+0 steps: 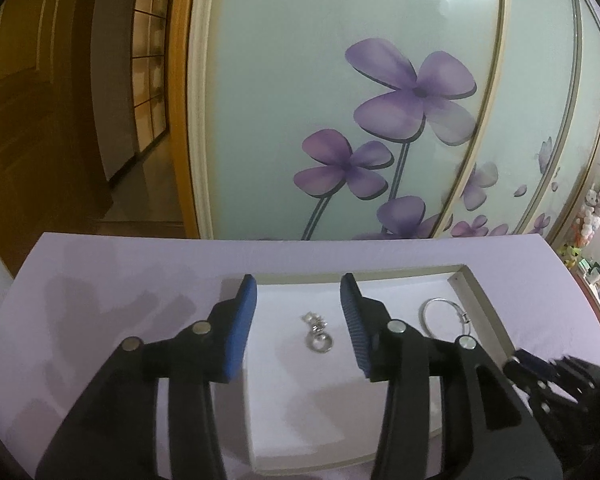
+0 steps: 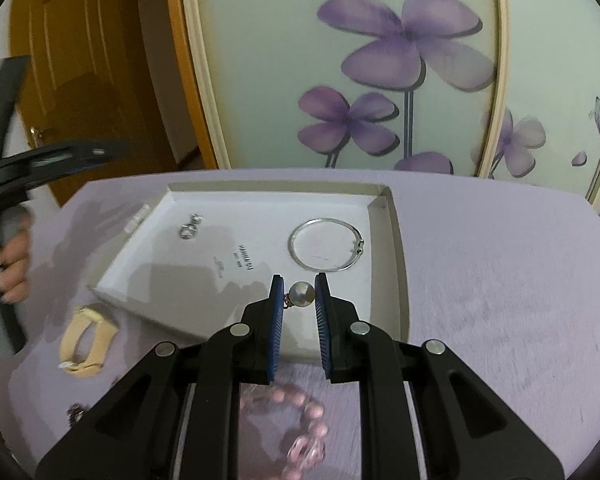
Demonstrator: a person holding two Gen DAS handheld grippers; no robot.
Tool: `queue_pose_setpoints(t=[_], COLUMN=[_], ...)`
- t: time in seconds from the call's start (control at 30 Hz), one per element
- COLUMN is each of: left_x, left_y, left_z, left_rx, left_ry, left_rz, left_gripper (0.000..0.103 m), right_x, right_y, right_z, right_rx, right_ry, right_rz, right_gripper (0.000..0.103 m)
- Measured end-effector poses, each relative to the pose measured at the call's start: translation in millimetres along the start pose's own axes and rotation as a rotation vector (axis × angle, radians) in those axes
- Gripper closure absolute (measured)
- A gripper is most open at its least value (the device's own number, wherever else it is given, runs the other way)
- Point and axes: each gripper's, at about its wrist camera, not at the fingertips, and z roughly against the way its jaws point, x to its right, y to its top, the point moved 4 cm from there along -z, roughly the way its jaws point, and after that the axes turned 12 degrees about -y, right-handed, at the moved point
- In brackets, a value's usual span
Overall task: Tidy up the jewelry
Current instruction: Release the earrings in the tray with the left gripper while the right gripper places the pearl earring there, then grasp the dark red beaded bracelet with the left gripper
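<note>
left wrist view: left tool (image 1: 298, 322) spread, nothing between the blue pads. silver ring charm (image 1: 317, 332) lies flat in the white tray (image 1: 466, 284), right ahead in the gap and clear of both pads; big loop nearest the tool, smaller links trailing away, long axis roughly along the tool's line. thin silver bangle (image 1: 446, 316) lies flat to the right of the right finger, in the same tray. tray sits on the lilac desk (image 1: 120, 288).

right wrist view: right tool (image 2: 300, 294) nearly closed, pinching a pearl earring (image 2: 302, 294) at the tips; round grey-white pearl, small metal fitting pointing left against the left pad. bangle just ahead, charm ahead-left. pink bead bracelet (image 2: 304, 428) under the tool, blurred. cream watch band (image 2: 86, 338) to the left on the desk.
</note>
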Motion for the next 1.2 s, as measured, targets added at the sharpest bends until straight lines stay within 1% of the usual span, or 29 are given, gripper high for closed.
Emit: queue_pose_setpoints(t=[0.1, 0.17, 0.33, 0.37, 0.4, 0.43, 0.47, 0.53, 0.63, 0.8, 0.9, 1.03, 1.13, 1.2], left_x=[-2.9, -3.4, -2.8, -2.5, -2.1, -1.9, -1.9, -2.8, -3.9, -8.0, -10.2, -9.7, -0.3, 12.3], left_y=[-2.2, -4.5, -10.8, -13.6, -15.3, -17.5, -19.9, -25.8, -36.6, -65.6, -87.1, -117.1, -140.1, -157.2], left_z=[1.1, 0.8, -0.4, 0.9, 2.1, 4.2, 6.4, 12.4, 23.1, 47.8, 62.7, 82.4, 102.1, 114.5], left_rx=[-0.008, -0.014, -0.029, -0.033, -0.035, -0.037, -0.038, -0.041, -0.048, -0.07, -0.087, -0.11, -0.106, -0.112], left_ry=[0.007, 0.009, 0.007, 0.007, 0.006, 0.006, 0.006, 0.008, 0.006, -0.011, -0.023, -0.042, -0.049, -0.057], left_rz=[0.002, -0.002, -0.005, -0.005, -0.006, -0.008, -0.011, -0.012, -0.006, 0.024, 0.042, 0.066, 0.05, 0.013], left_gripper=[0.058, 0.058, 0.056, 0.054, 0.053, 0.052, 0.051, 0.048, 0.044, 0.033, 0.028, 0.027, 0.027, 0.027], right_x=[-1.1, -2.7, -6.9, -6.8, -5.9, -5.1, -3.9, -2.1, 2.7, 13.0, 18.9, 20.0, 9.6, 3.2], right_y=[1.0, 0.8, 5.8, 6.1, 5.8, 5.5, 4.0, 1.5, -5.4, -22.6, -33.7, -53.3, -70.9, -81.4], right_z=[-20.6, -28.4, -33.2, -31.0, -28.8, -25.8, -19.9, -9.6, 10.1, 48.1, 70.3, 96.6, 111.7, 119.4], right_rx=[-0.038, -0.047, -0.019, -0.015, -0.011, -0.004, 0.007, 0.019, 0.035, 0.058, 0.074, 0.087, 0.099, 0.109], right_ry=[-0.02, -0.032, -0.039, -0.036, -0.034, -0.032, -0.03, -0.031, -0.029, -0.026, -0.016, 0.016, 0.028, 0.025], right_rz=[0.003, 0.007, 0.013, 0.013, 0.009, 0.005, 0.002, 0.006, 0.0, -0.024, -0.049, -0.075, -0.032, 0.0], right_gripper=[0.087, 0.087, 0.086, 0.082, 0.074, 0.06, 0.053, 0.052, 0.046, 0.039, 0.038, 0.038, 0.038, 0.038])
